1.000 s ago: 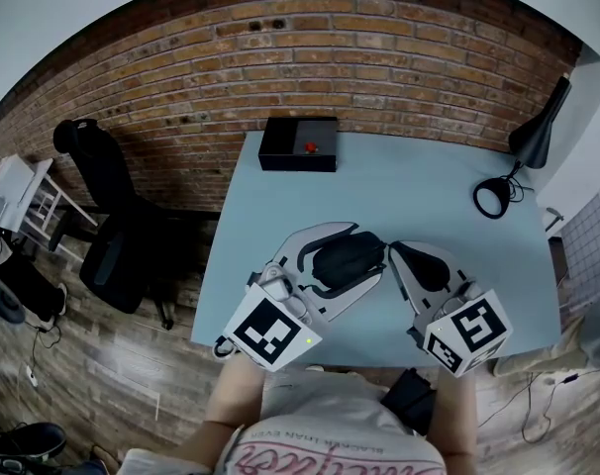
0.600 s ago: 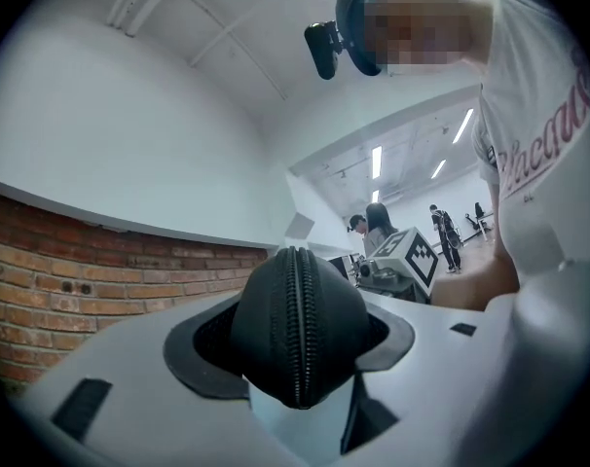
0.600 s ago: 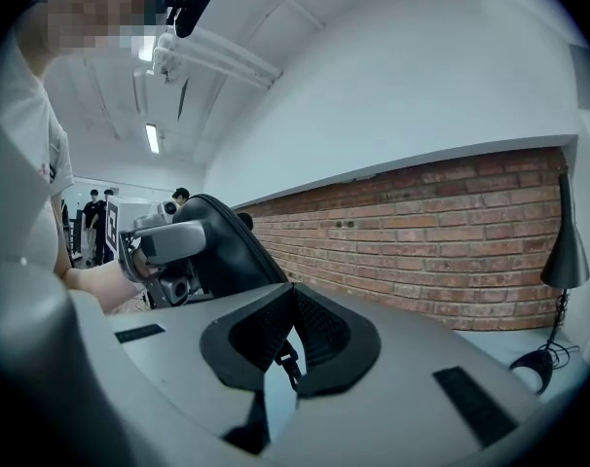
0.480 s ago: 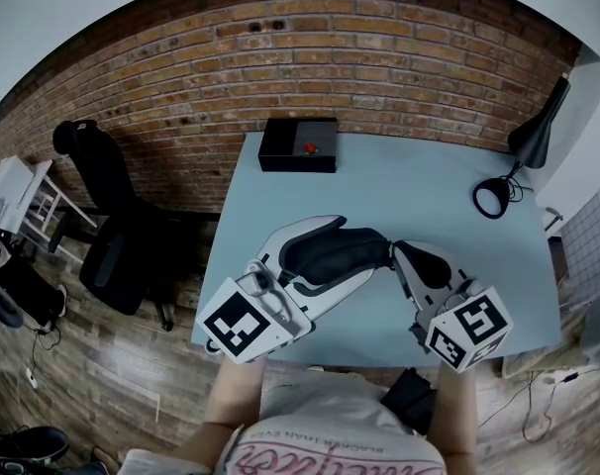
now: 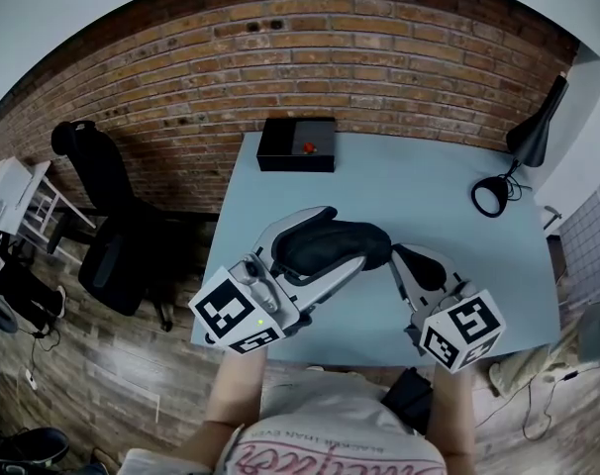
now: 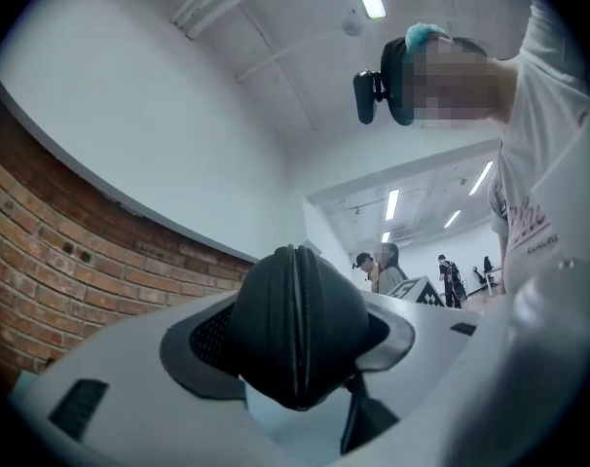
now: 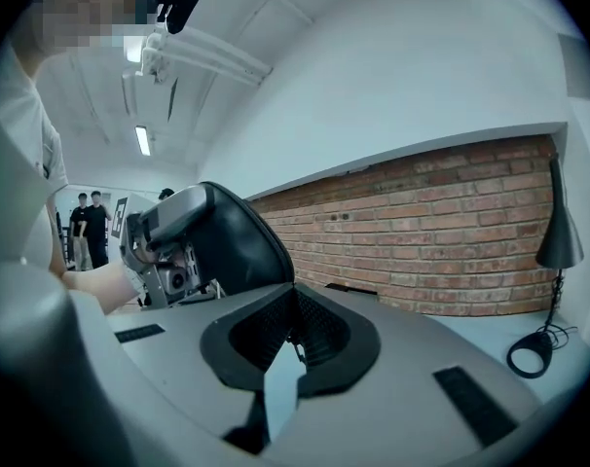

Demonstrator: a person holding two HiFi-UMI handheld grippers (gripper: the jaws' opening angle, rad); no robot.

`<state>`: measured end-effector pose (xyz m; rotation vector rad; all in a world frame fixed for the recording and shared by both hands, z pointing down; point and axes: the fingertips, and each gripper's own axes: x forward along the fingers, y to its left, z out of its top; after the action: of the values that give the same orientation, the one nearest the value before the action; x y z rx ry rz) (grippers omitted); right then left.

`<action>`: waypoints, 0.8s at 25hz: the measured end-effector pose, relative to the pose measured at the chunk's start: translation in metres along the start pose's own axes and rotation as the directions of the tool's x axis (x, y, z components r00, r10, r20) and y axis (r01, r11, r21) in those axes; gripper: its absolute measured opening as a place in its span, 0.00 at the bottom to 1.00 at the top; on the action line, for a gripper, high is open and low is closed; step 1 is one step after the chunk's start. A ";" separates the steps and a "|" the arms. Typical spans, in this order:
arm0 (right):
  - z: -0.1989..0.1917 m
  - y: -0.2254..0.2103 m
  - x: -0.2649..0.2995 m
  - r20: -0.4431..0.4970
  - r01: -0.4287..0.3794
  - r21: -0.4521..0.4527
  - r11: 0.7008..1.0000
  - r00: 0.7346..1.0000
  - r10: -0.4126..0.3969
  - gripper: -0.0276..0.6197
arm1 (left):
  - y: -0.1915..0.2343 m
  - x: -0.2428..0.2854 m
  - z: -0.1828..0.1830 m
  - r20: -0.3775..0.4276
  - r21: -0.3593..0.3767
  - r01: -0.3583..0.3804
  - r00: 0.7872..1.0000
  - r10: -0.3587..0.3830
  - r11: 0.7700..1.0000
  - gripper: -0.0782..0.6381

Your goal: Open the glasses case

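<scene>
The black glasses case (image 5: 351,241), its zip still closed, was clamped between the left gripper's (image 5: 346,237) wide-spread jaws over the near part of the blue bench (image 5: 419,181), and the right gripper (image 5: 397,252) sat pinched together at its right end.

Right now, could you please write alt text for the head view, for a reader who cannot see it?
Seen from above, the left gripper holds a black glasses case over a pale blue table, while the right gripper, jaws shut, pinches the case's right tip. A black box and a desk lamp stand farther back, before a brick wall.
</scene>
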<state>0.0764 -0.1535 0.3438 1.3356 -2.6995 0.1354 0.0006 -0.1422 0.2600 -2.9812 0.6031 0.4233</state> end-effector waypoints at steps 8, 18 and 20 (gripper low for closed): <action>0.035 -0.021 -0.023 0.128 0.084 0.038 0.996 0.988 -0.088 0.07 | -0.007 0.003 -0.029 -0.151 0.077 0.035 0.988 -0.023 0.996 0.50; 0.064 -0.009 -0.036 0.210 0.055 0.031 0.998 0.976 -0.060 0.07 | -0.017 0.010 -0.070 -0.359 0.234 0.103 0.933 -0.013 0.967 0.51; 0.065 -0.005 -0.036 0.212 0.042 0.022 0.999 0.976 -0.046 0.07 | -0.014 0.010 -0.082 -0.415 0.287 0.092 0.909 0.037 0.954 0.52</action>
<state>0.0972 -0.1369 0.2742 1.4934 -2.8439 0.0127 0.0358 -0.1432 0.3358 -2.7803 0.5892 -0.3000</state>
